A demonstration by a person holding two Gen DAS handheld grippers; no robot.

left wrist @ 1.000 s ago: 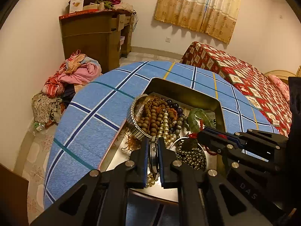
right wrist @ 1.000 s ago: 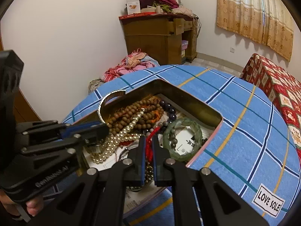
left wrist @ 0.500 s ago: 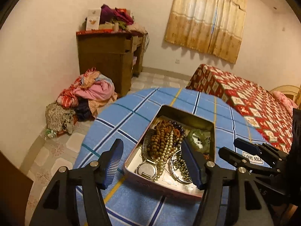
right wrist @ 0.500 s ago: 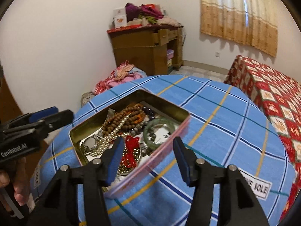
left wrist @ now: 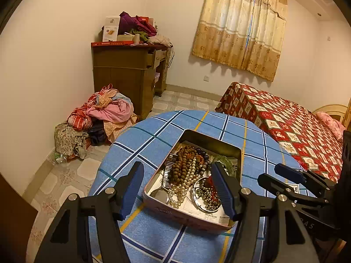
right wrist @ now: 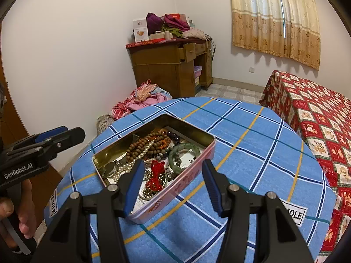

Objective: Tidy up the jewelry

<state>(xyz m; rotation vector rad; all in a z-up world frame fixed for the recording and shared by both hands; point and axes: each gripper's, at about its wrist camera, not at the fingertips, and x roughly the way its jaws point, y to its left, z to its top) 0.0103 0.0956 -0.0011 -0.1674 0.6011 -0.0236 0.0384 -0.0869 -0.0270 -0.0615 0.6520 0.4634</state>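
Left wrist view shows left gripper (left wrist: 178,188) and right gripper (right wrist: 172,183) both spread apart, empty, above the jewelry tin (left wrist: 153,194) on the blue table (left wrist: 140,140)

A tin (right wrist: 153,217) sits on the table (right wrist: 252,153), beads (right wrist: 140,146) and a bangle (right wrist: 184,148) inside (bangle to the right). Behind: desk (right wrist: 166,72), clothes (right wrist: 144,98) before it; bed (right wrist: 318,114) right.

The left gripper (right wrist: 63,134) carries white letters "GenRobot.AI" on its black body. On the blue checked tablecloth (right wrist: 252,153) a white label (right wrist: 295,214) reads "SOLE", its beginning hidden; another label (right wrist: 52,201) at the left edge shows "E SOLE". Print on the tin (right wrist: 190,175) is unreadable.
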